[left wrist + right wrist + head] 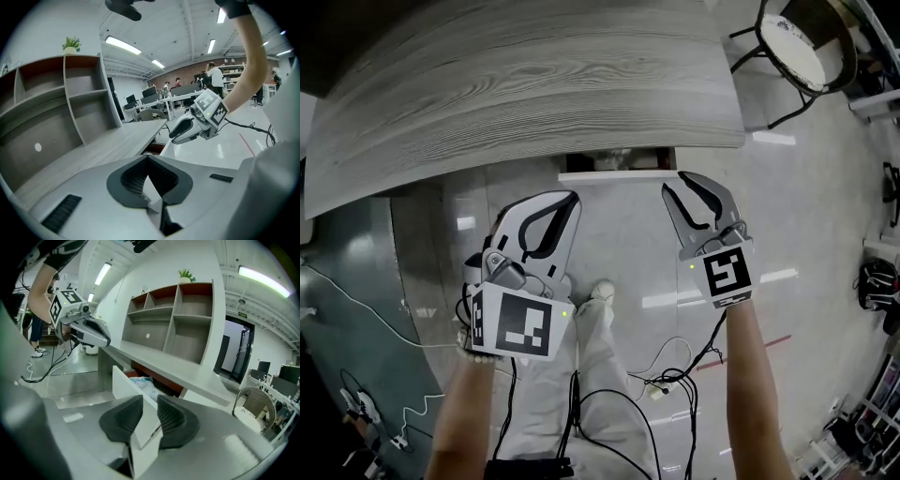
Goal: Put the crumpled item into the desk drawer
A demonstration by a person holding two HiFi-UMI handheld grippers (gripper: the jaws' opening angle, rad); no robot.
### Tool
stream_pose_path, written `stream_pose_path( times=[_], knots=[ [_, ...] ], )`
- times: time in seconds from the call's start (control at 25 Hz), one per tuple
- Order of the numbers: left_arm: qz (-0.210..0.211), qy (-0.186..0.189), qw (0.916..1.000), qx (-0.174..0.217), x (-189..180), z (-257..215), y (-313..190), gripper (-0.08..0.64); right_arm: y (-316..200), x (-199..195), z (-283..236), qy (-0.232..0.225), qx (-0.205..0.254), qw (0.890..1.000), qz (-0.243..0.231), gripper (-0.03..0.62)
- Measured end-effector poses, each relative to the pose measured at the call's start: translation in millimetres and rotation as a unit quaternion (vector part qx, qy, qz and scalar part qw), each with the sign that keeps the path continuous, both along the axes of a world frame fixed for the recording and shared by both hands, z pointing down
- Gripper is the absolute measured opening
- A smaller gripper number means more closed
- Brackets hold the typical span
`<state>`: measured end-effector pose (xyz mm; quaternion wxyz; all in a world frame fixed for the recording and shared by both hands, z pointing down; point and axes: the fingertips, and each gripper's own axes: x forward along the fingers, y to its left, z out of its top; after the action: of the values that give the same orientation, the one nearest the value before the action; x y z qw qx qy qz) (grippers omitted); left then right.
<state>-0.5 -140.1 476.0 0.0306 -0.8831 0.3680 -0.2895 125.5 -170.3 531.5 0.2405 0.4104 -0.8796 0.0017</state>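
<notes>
Desk (525,84): grey wood top, left end cut off. Drawer (619,175) pulled out under desk edge, white front toward person. Left gripper (572,199) clenched, empty. Right gripper (149,401): jaws apart, grasping nothing, drawer front seen through gap. Crumpled item (143,382) inside drawer, mostly hidden behind front; long axis, direction unclear.

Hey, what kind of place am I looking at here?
Most likely an open-plan office or lab workspace: a wood-grain desk with an open drawer and a shelf unit on it, rows of desks with monitors behind, and strip lights overhead.
</notes>
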Motion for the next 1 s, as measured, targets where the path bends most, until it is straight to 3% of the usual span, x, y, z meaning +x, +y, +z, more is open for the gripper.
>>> stream_pose_path(
  times=[0.12,0.44,0.68,1.0],
  knots=[
    [-0.002,0.013,0.9999,-0.004,-8.6,-16.4,8.3,0.006,14.2,-3.4,-19.4,0.002,0.005,0.999,0.032,0.011],
    [0.020,0.062,0.9971,0.039,-25.0,-114.9,27.1,0.006,48.4,-28.0,-129.0,-0.074,0.048,0.992,0.086,0.009],
    [0.034,0.092,0.9912,0.088,-38.4,-202.4,37.8,0.006,73.0,-38.1,-215.3,-0.109,0.091,0.984,0.105,0.009],
    [0.020,0.147,0.9809,0.126,-49.4,-277.6,56.3,0.006,101.7,-34.4,-292.7,-0.135,0.148,0.972,0.121,0.009]
  ],
)
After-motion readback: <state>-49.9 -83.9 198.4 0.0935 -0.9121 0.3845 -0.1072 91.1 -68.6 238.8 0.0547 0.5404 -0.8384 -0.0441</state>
